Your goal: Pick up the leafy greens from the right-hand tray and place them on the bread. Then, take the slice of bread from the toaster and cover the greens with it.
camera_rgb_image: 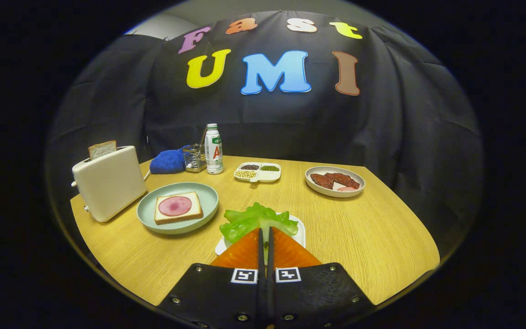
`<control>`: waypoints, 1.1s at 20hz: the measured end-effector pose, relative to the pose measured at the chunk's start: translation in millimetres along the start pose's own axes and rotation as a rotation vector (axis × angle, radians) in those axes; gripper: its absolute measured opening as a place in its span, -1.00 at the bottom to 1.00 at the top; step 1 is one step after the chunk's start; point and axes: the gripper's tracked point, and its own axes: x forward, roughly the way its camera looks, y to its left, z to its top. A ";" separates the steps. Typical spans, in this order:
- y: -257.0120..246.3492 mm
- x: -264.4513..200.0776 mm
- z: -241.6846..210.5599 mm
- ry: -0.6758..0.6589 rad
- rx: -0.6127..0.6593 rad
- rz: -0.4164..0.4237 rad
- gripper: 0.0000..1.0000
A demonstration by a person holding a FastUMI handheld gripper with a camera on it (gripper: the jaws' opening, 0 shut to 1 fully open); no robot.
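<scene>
The gripper [265,235], fingers pinched together on the near edge of the leafy greens [256,220] over their white tray [300,233], seems set to carry them to the ham-topped bread [178,207], while the toaster [107,183] holds another slice [102,149].

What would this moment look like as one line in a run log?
gripper: shut on leafy greens | greens: over white tray | bread on plate: uncovered | toaster slice: waiting
</scene>
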 end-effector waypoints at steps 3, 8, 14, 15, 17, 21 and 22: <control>18.6 -2.4 18.7 -0.060 0.023 0.032 -1.00; 53.6 4.3 35.4 -0.100 0.016 0.091 -0.99; 109.1 21.8 42.1 -0.100 -0.006 0.203 -1.00; 116.1 25.1 43.5 -0.098 -0.010 0.213 -1.00; 129.7 33.0 46.9 -0.100 -0.019 0.229 -0.99; 157.5 51.6 44.1 -0.080 -0.031 0.265 -1.00; 162.9 56.6 40.8 -0.071 -0.039 0.268 -1.00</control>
